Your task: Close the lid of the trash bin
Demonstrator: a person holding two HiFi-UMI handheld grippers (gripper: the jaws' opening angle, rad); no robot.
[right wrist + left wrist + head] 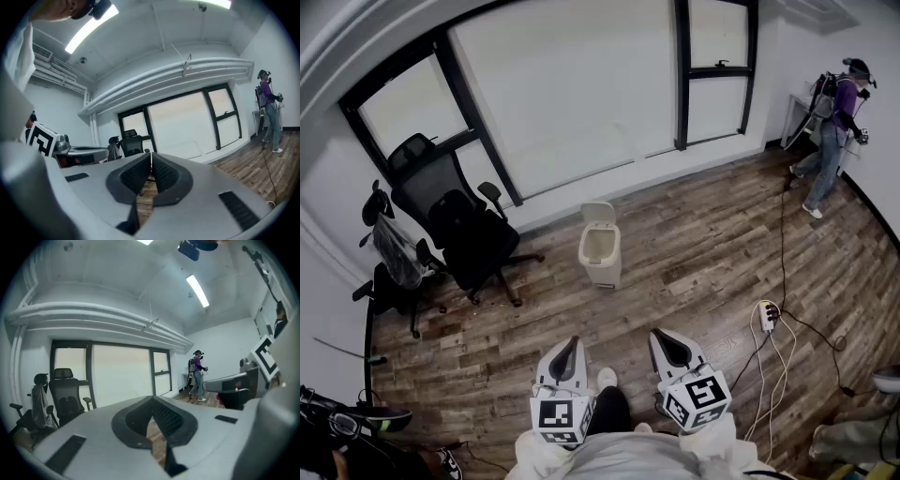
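A small cream trash bin (601, 251) stands on the wood floor below the window, its flip lid (598, 214) tilted up and the inside showing. Both grippers are held close to my body at the bottom of the head view, well short of the bin. My left gripper (571, 343) is shut, its dark pads meeting with nothing between them (152, 401). My right gripper (662, 337) is shut too, also empty (151, 155). Neither gripper view shows the bin.
Two black office chairs (455, 220) stand left of the bin by the window. A power strip with cables (768, 317) lies on the floor to the right. A person in purple (834, 131) stands at the far right corner. More gear sits at bottom left.
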